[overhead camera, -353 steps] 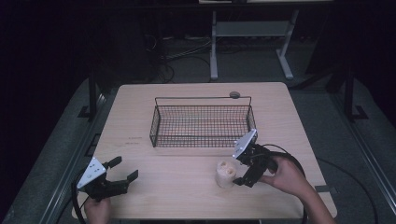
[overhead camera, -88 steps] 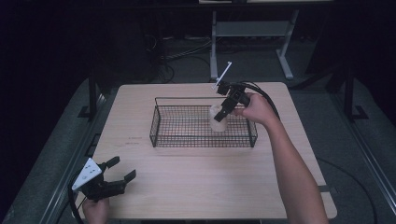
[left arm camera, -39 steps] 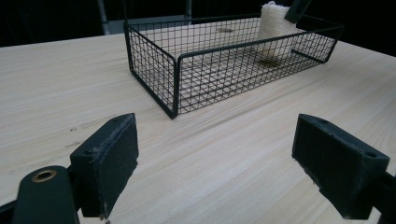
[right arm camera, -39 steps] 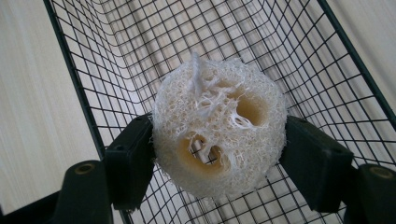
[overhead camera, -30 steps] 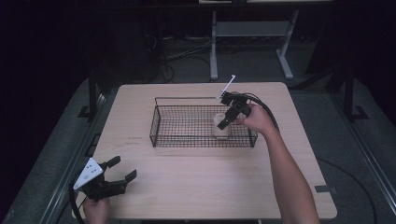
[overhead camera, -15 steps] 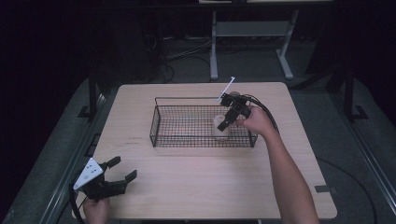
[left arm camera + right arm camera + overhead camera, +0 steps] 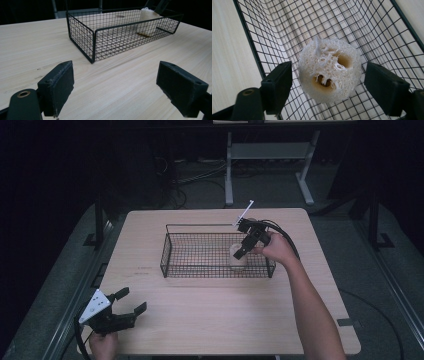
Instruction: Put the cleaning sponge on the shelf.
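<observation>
My right claw [image 7: 241, 254] hangs over the basket [image 7: 200, 227], near its right end, pointing down at the loofah [image 7: 238, 260]. Jaws have just been opening — in the right gripper view the loofah [image 7: 329, 73] sits between the two pads with a gap on each side, so nothing is gripped. It stands on the basket's mesh floor, close to the right wall and the front wall, hollow end facing up at the camera. The basket sits toward the far edge of the desk [image 7: 210, 320], roughly centred left to right.

My left claw [image 7: 131, 302] rests at the near left corner of the desk — jaws wide apart, nothing between them, bare wood under them [image 7: 115, 82]. From there the basket [image 7: 82, 37] is well off, loofah [image 7: 147, 21] at its far end.
</observation>
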Available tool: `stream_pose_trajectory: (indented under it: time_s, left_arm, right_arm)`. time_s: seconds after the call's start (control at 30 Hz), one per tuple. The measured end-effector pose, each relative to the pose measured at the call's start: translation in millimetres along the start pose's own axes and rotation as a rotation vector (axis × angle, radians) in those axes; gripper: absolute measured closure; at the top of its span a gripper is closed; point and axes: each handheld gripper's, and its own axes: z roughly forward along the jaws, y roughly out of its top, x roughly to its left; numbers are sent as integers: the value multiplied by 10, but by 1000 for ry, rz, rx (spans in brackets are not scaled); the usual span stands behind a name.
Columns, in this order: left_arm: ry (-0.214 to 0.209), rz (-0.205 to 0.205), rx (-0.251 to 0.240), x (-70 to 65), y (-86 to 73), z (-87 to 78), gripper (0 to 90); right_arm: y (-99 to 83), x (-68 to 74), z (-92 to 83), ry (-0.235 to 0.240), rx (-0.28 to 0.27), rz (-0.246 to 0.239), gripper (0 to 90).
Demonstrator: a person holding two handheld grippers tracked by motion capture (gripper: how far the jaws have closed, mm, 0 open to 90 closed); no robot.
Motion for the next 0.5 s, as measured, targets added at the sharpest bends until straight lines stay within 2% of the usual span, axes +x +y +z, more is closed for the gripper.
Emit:
stream_pose_trajectory:
  time_s: [0.5]
  left_arm:
    - [-2, 4, 5, -12, -2, -4, 138]
  right_arm:
    - [-50, 87, -222, -16, -40, -8, 185]
